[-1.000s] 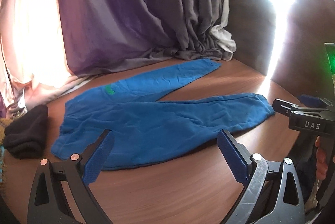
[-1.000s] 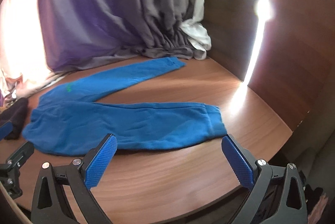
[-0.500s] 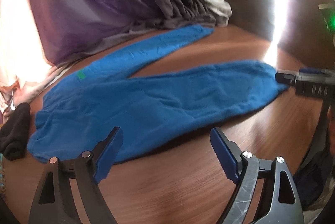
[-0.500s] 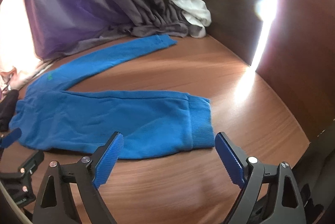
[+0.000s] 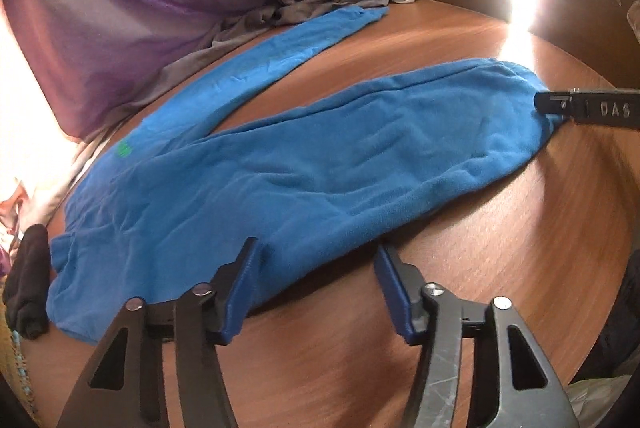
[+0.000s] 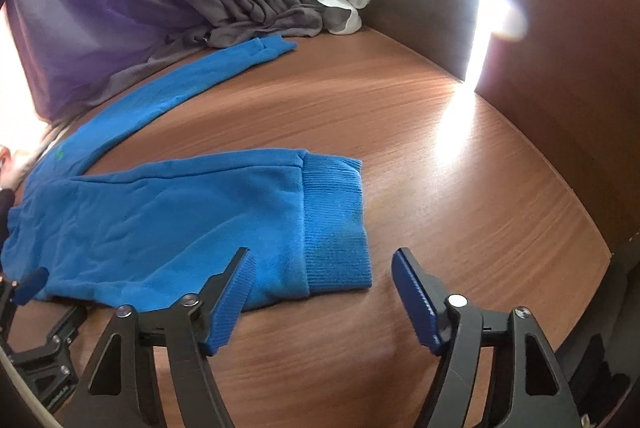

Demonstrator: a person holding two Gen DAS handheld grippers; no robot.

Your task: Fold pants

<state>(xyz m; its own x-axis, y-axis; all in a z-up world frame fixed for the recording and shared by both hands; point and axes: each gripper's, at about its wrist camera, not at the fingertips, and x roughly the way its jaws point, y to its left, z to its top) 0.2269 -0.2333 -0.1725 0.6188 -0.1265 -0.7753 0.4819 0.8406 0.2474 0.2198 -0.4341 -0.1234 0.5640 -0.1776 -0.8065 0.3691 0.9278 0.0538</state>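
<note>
While pants (image 5: pixel 304 164) lie flat | left tongs (image 5: pixel 316 284) agape at hem | right tongs (image 6: pixel 320 288) agape at cuff

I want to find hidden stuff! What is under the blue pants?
The blue pants lie flat on the brown wooden table, which shows all around them. Whatever might be beneath the cloth is covered. Both claws, left and right, are open at the near edge.

Two low, close views sharing pants (image 5: pixel 304 164)

Pants (image 5: pixel 304 164) flat on table (image 5: pixel 500 268), curtain (image 5: pixel 160 0) behind, perhaps a folded cloth (image 5: pixel 28 288) beside the waistband.
</note>
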